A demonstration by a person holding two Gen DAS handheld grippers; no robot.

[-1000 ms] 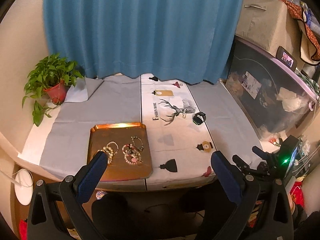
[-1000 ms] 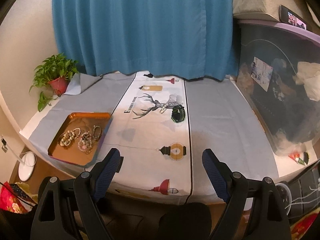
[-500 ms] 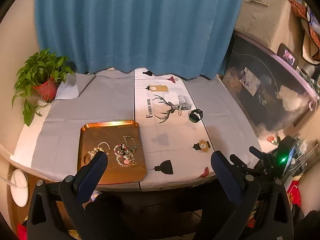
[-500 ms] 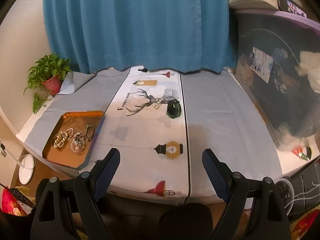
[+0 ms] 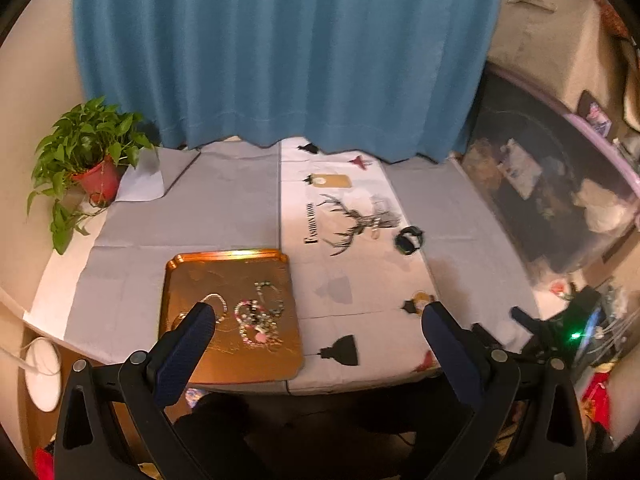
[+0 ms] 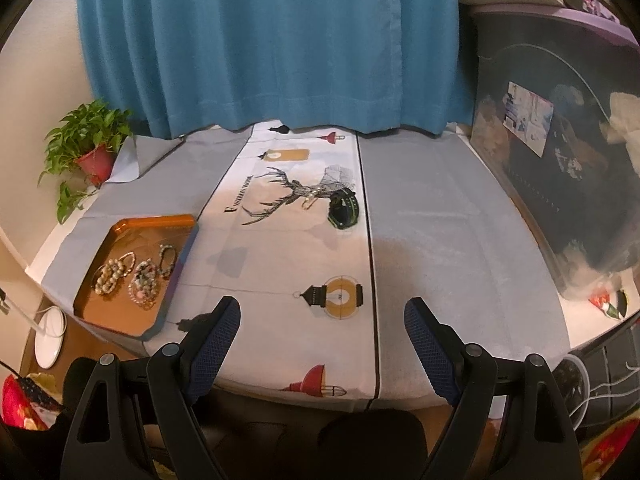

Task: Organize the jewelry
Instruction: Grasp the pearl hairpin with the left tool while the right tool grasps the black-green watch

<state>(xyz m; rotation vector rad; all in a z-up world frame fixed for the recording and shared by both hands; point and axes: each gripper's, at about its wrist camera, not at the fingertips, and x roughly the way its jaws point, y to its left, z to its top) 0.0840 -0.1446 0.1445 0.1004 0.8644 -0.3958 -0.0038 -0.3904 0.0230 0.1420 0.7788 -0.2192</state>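
A copper tray [image 5: 224, 268] [image 6: 132, 228] lies at the table's front left with several bead bracelets [image 5: 256, 316] [image 6: 132, 272] in it. A black and green bracelet [image 5: 408, 238] [image 6: 343, 208] lies on the printed runner by the deer picture, with a small pale piece [image 6: 310, 200] beside it. My left gripper [image 5: 316, 316] is open and empty, above the table's front edge near the tray. My right gripper [image 6: 320, 312] is open and empty, over the front of the runner.
A potted plant [image 5: 86, 160] stands at the back left. A blue curtain [image 5: 280, 60] hangs behind the table. A dark storage bin [image 6: 560, 160] stands along the right side. A white round object [image 6: 50, 332] lies on the floor at the left.
Both grippers have moved forward toward the table, so the tray and the runner look closer. Both stay open and empty.
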